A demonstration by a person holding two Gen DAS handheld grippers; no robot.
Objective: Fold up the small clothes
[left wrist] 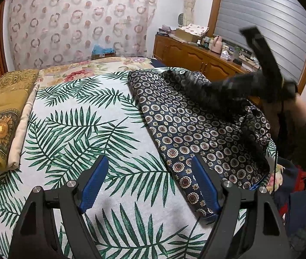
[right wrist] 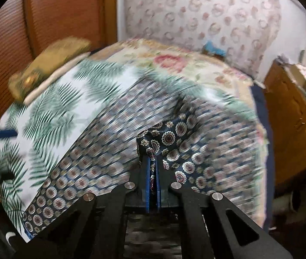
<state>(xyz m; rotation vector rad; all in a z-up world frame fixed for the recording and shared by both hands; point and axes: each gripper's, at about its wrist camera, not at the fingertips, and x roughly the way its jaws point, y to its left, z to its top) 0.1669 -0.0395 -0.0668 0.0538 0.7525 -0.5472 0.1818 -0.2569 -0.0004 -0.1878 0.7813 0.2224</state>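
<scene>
Bed (left wrist: 118,129): covered by a white spread with green palm-leaf print. Navy patterned garment (left wrist: 187,129): lying on the right portion of the bed, one edge raised off the surface. Folded mustard cloth (left wrist: 2,116): at the bed's left edge, well apart from the garment. Right tongs (right wrist: 152,172): closed on a fold of the garment, fabric pinched between the blue pads. Left tongs (left wrist: 148,183): wide apart, gripping nothing, right finger (left wrist: 204,185) over the garment's near edge.
</scene>
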